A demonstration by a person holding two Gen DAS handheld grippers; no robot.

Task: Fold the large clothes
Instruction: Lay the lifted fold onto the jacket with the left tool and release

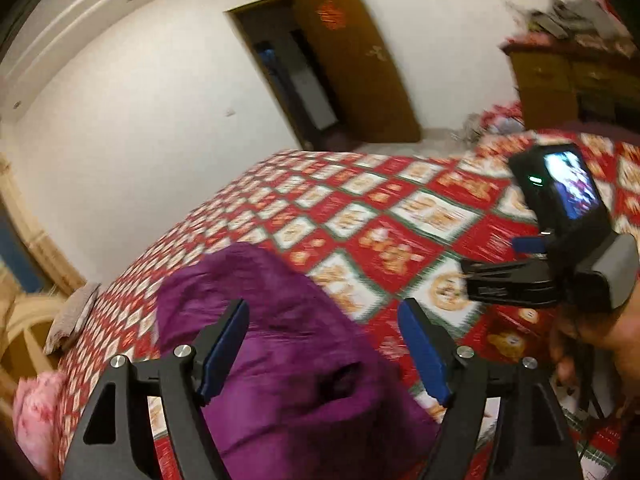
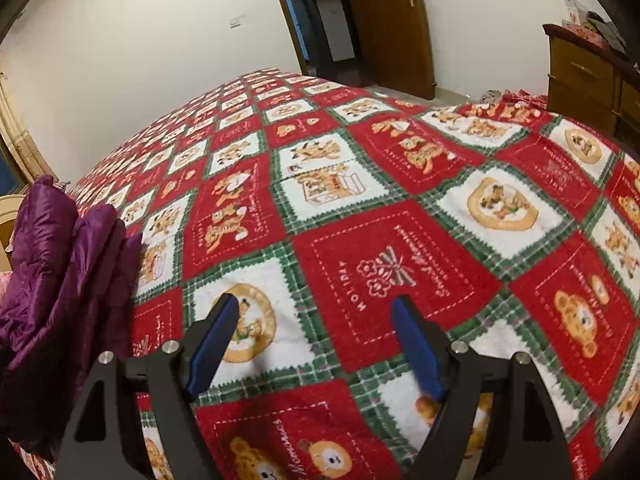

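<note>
A purple padded garment (image 1: 288,344) lies bunched on the bed's near left part. My left gripper (image 1: 324,306) hovers just over it, jaws spread wide, and the blue pads (image 1: 224,344) touch no fabric. In the right wrist view the same purple garment (image 2: 60,260) is heaped at the left edge in thick folds. My right gripper (image 2: 316,300) stands open over the bare blanket to the right of the garment, with nothing between its fingers. The right hand's device, with its lit camera screen (image 1: 568,192), shows at the right of the left wrist view, held by a hand (image 1: 592,328).
A red, white and green checked blanket with bear prints (image 2: 360,200) covers the whole bed. A pink cloth (image 1: 36,412) and a grey cloth (image 1: 76,312) lie at the bed's left edge. A wooden dresser (image 2: 584,76) stands at the right, and a brown door (image 2: 384,20) hangs open behind.
</note>
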